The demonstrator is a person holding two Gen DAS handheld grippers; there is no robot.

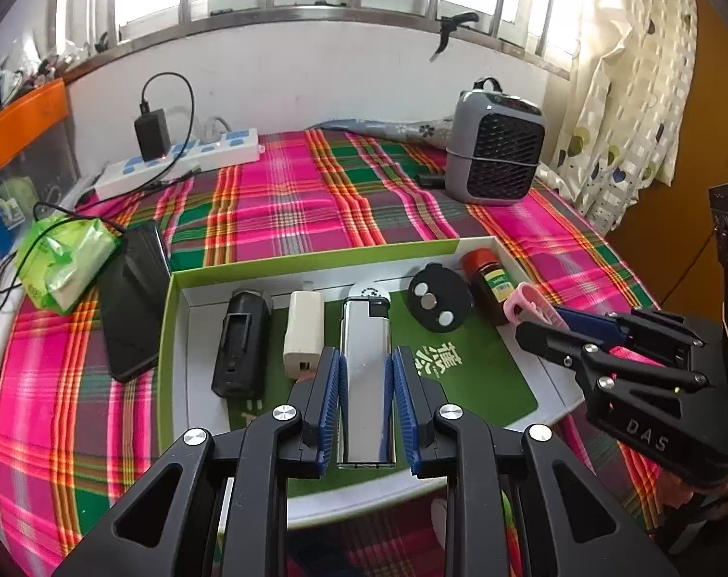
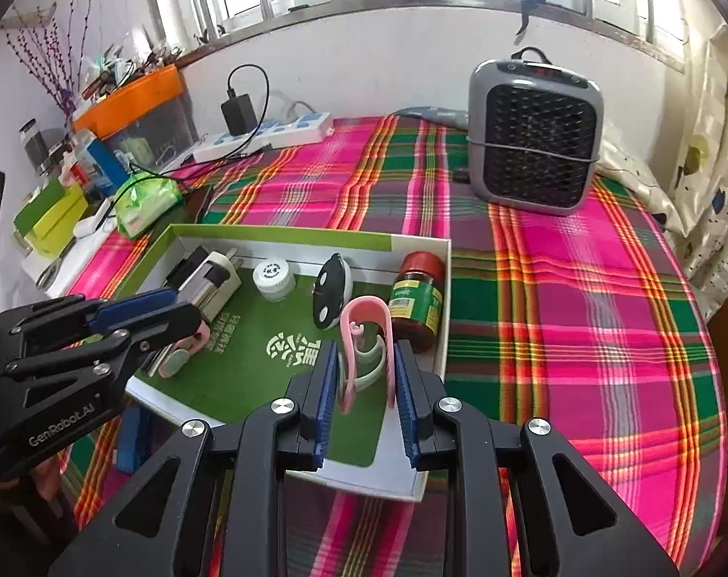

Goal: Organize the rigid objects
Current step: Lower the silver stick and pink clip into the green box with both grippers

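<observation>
A green-rimmed box (image 1: 316, 257) (image 2: 277, 233) lies on the plaid cloth. It holds a black block (image 1: 244, 341), a white plug adapter (image 1: 305, 332), a white round cap (image 1: 371, 291) (image 2: 273, 279), a black disc (image 1: 438, 300) (image 2: 332, 295) and a red-lidded brown jar (image 1: 491, 288) (image 2: 419, 300). My left gripper (image 1: 366, 360) (image 2: 183, 307) is shut on a silver lighter (image 1: 366, 384) (image 2: 210, 283) over the box's left-middle. My right gripper (image 2: 366, 356) (image 1: 542, 322) is shut on a pink plastic clip (image 2: 364, 336) (image 1: 532, 305) just in front of the jar.
A grey heater (image 1: 496, 149) (image 2: 532, 139) stands at the back right. A white power strip (image 1: 181, 158) with a black charger lies along the back wall. A black phone (image 1: 133, 303) and a green tissue pack (image 1: 63, 259) sit left of the box. Curtain hangs at right.
</observation>
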